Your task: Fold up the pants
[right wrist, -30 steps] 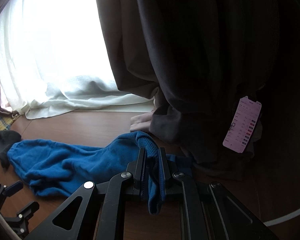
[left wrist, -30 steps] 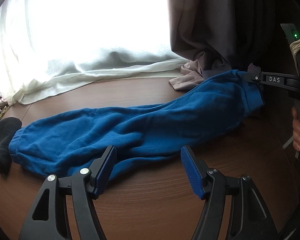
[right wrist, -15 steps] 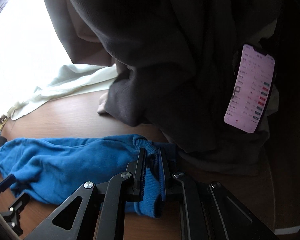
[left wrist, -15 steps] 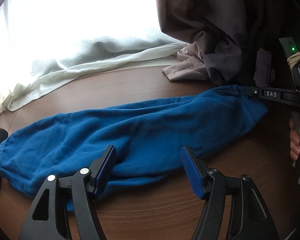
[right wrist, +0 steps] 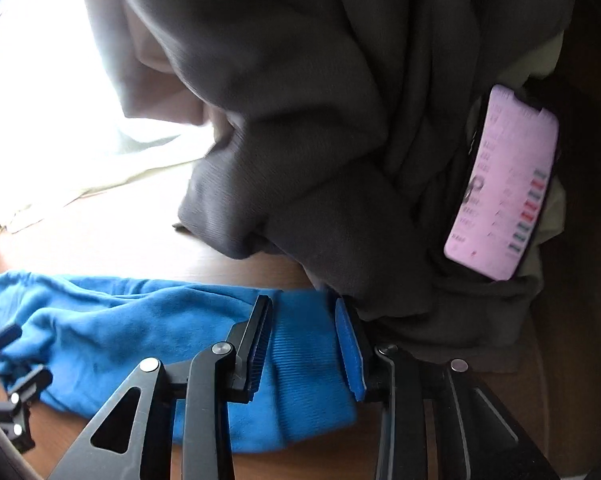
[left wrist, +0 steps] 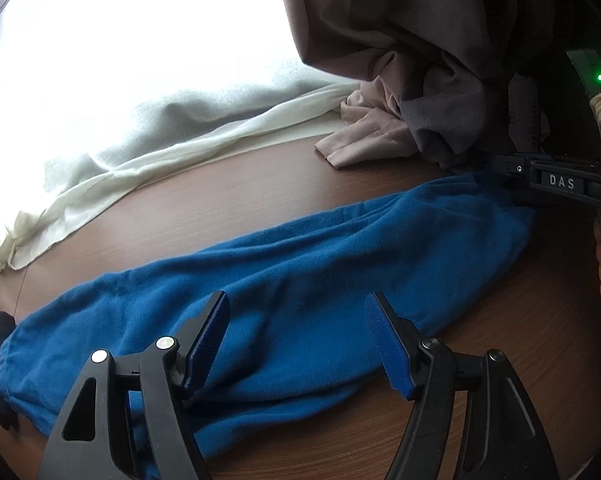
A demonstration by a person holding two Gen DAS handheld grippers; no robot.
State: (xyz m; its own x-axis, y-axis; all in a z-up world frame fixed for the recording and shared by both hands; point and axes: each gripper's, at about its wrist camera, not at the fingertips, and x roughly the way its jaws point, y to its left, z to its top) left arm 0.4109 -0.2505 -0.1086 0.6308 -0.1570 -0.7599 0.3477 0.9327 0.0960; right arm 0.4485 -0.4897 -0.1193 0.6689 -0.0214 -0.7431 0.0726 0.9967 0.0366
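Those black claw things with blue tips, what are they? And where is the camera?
They are grabbers, one in each of a person's hands, with a camera looking along each. The left gripper stands open over blue fleece pants lying on a brown wooden table. The other picture looks along the right gripper. Its jaws are opening, with the pants' ribbed end lying loose between them. Behind hang a dark curtain and a phone with a pink screen.

I see plain bright blue pants [left wrist: 300,280] on a brown wood-grain counter [left wrist: 228,196]. My fingers [left wrist: 210,340] are black with blue ribbed faces. Behind hang a white curtain [left wrist: 140,152], a grey-brown drape [left wrist: 400,40], and a pink-screened phone [right wrist: 504,184].
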